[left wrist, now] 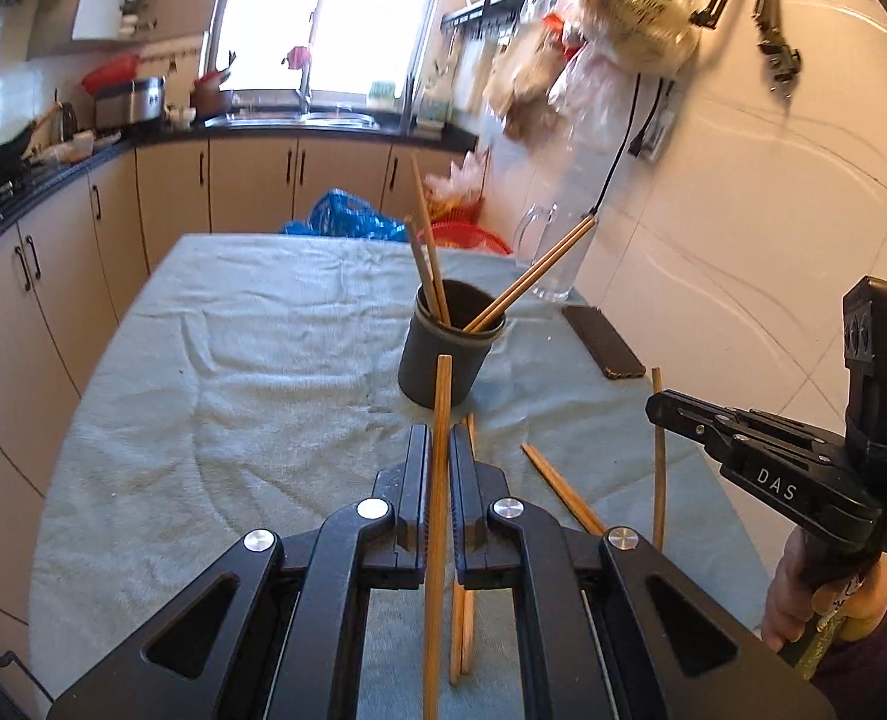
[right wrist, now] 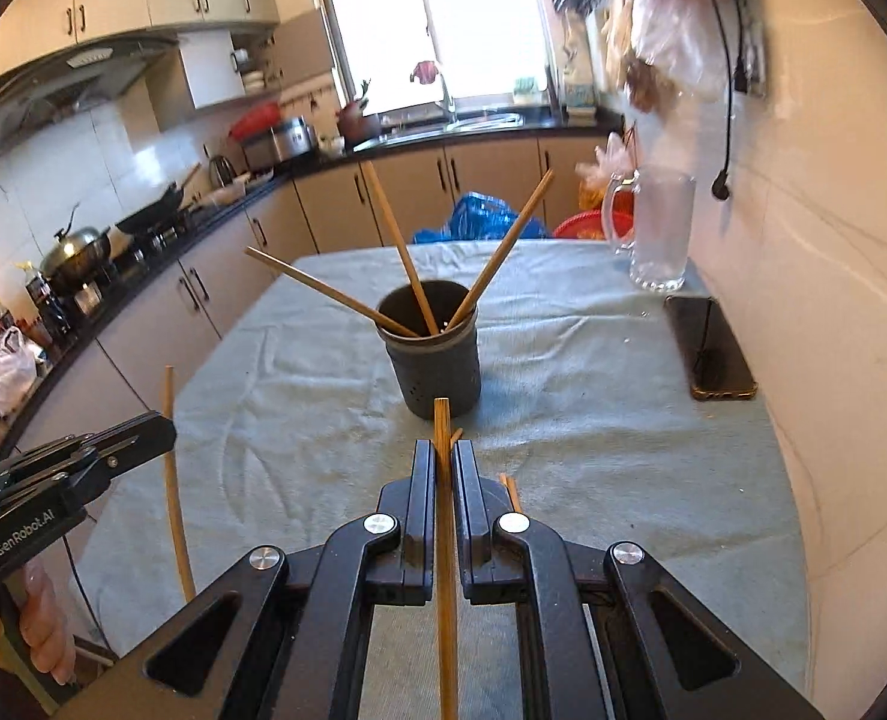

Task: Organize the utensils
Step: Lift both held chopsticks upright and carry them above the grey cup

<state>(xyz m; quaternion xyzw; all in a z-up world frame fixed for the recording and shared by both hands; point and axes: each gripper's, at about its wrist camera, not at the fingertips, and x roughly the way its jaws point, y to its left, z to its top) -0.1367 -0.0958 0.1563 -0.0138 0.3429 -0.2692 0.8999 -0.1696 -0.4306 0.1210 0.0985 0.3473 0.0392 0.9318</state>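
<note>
A dark grey utensil cup [left wrist: 446, 351] [right wrist: 433, 360] stands mid-table with several wooden chopsticks [left wrist: 428, 264] [right wrist: 398, 249] leaning in it. My left gripper [left wrist: 439, 438] is shut on a chopstick [left wrist: 439, 480], held above the cloth just short of the cup. My right gripper [right wrist: 441, 453] is shut on another chopstick [right wrist: 443, 540], also near the cup. The right gripper shows in the left wrist view [left wrist: 659, 405] with its chopstick [left wrist: 658, 456]. The left gripper shows in the right wrist view [right wrist: 164, 429] with its chopstick [right wrist: 174, 492]. Loose chopsticks [left wrist: 560, 489] [right wrist: 509, 489] lie on the cloth under the grippers.
A pale green towel [left wrist: 233, 372] [right wrist: 593, 420] covers the table. A black phone [left wrist: 602, 341] [right wrist: 709, 354] and a glass mug [left wrist: 554, 258] [right wrist: 659, 234] sit along the right wall. Kitchen counters run along the left and back.
</note>
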